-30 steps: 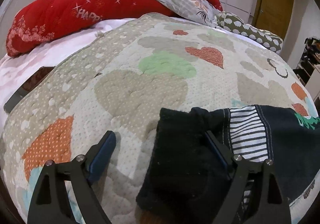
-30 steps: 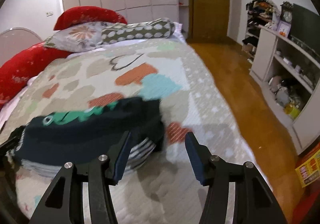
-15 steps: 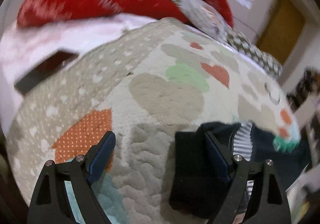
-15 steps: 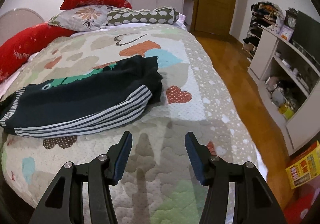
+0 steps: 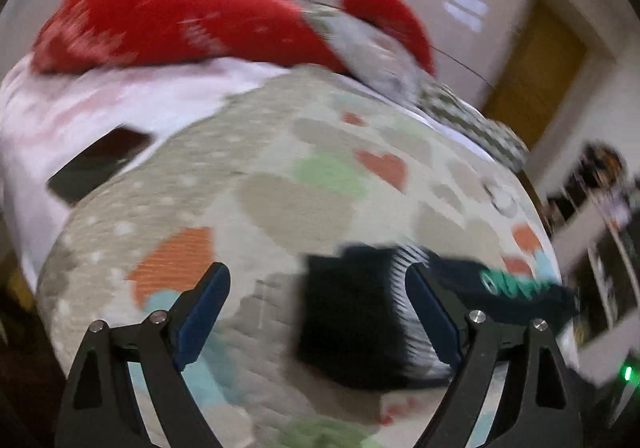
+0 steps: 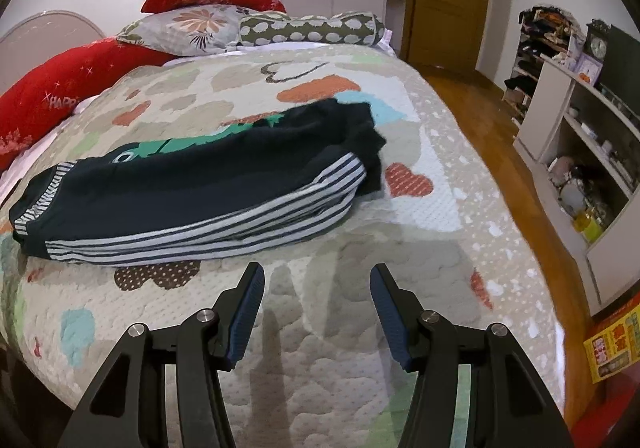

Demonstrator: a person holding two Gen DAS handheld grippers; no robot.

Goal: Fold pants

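Note:
The dark navy pants (image 6: 192, 192), with white stripes and a green print, lie folded in a long bundle across the heart-patterned quilt (image 6: 360, 88). My right gripper (image 6: 316, 302) is open and empty, above the quilt a little in front of the bundle's striped edge. In the blurred left wrist view the pants (image 5: 352, 312) lie between and just beyond the fingers. My left gripper (image 5: 316, 300) is open and holds nothing.
Red pillows (image 6: 64, 96), a floral pillow (image 6: 192, 28) and a spotted bolster (image 6: 312, 28) lie at the head of the bed. A dark flat object (image 5: 100, 168) lies on the pink sheet at the left. Wooden floor (image 6: 500, 152) and white shelves (image 6: 580, 152) lie to the right.
Both grippers have pulled back from the pants, which now lie released on the quilt. The left view swings and is blurred.

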